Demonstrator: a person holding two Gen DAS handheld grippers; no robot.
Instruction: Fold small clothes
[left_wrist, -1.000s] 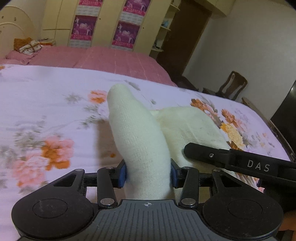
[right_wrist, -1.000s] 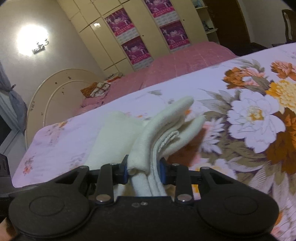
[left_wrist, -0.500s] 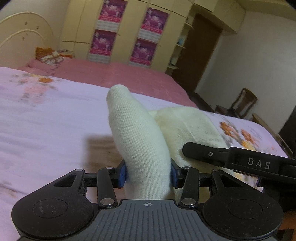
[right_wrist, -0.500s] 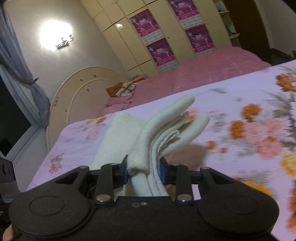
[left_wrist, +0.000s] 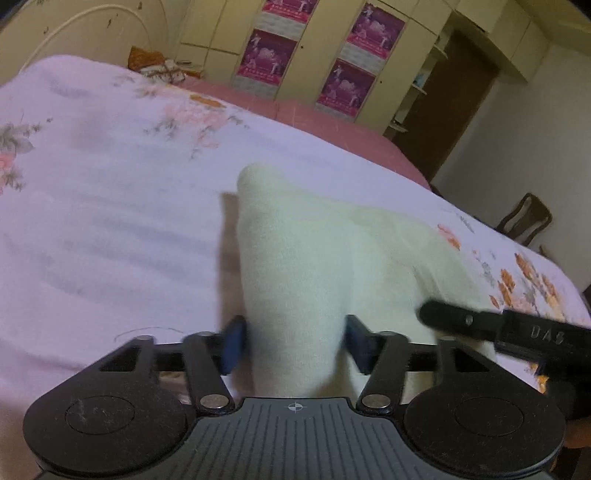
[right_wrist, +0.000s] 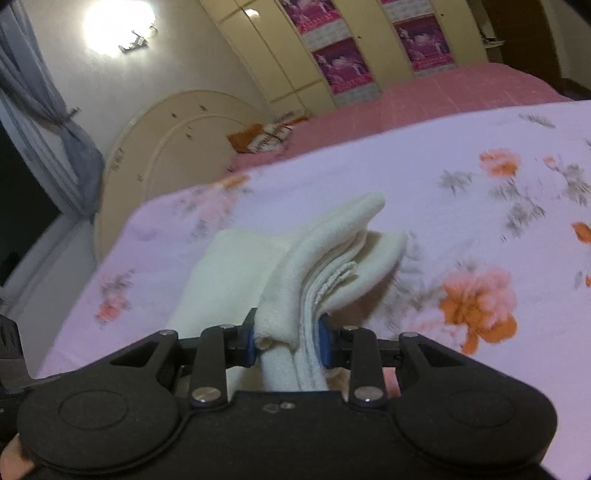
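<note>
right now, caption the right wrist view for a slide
Right gripper clamps a folded cream garment above a floral bedsheet.

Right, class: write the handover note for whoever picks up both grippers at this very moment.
Left gripper: jaws opening, cream garment between them, pads look just clear of it.
Right gripper: shut on the garment's bunched, layered edge.
Garment is folded over and held just above the floral bedsheet.
Done: folded, carried across.
Left: lay it down, release the right gripper, probably smooth it.
</note>
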